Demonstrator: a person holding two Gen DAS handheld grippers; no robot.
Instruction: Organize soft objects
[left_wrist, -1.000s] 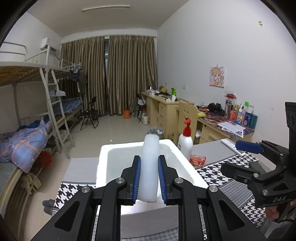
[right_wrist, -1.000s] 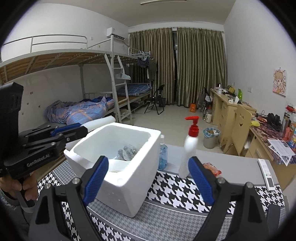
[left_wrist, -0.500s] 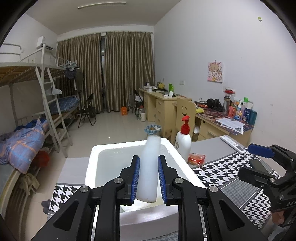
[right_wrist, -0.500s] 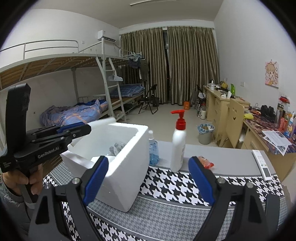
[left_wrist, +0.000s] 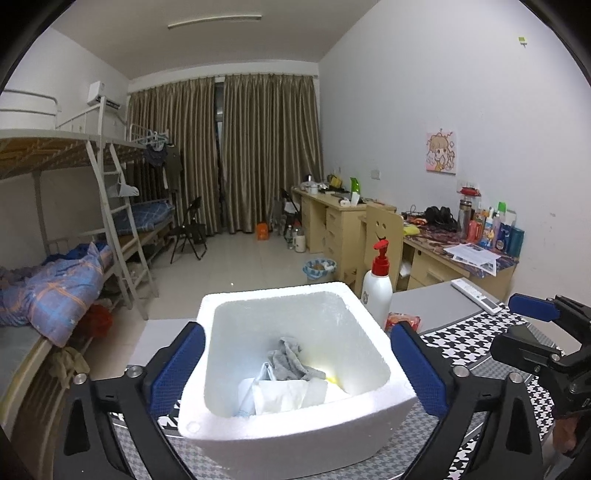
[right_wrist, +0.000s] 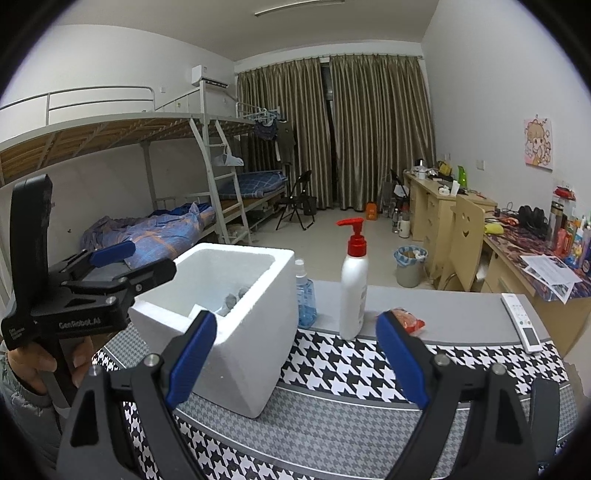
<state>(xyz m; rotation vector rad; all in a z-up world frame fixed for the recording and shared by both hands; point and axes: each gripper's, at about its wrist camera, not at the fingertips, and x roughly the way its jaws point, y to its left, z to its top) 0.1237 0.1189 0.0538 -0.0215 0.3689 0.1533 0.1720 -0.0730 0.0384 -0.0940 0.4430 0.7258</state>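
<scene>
A white foam box (left_wrist: 295, 369) stands on the houndstooth table cloth; it also shows in the right wrist view (right_wrist: 236, 321). Inside lie a grey cloth (left_wrist: 288, 360), a white soft roll (left_wrist: 284, 395) and something yellow (left_wrist: 332, 378). My left gripper (left_wrist: 297, 369) is open, its blue pads straddling the box from above, and empty; it appears at the left of the right wrist view (right_wrist: 129, 264). My right gripper (right_wrist: 295, 358) is open and empty, to the right of the box above the cloth; it shows in the left wrist view (left_wrist: 532, 325).
A white pump bottle with a red top (right_wrist: 354, 291) stands behind the box, a blue sanitizer bottle (right_wrist: 304, 299) beside it, a red snack packet (right_wrist: 406, 321) and a white remote (right_wrist: 522, 321) further right. Bunk beds stand left, desks right.
My left gripper has opened and let go of the white roll, which now lies in the box. Both grippers have shifted slightly over the table.
</scene>
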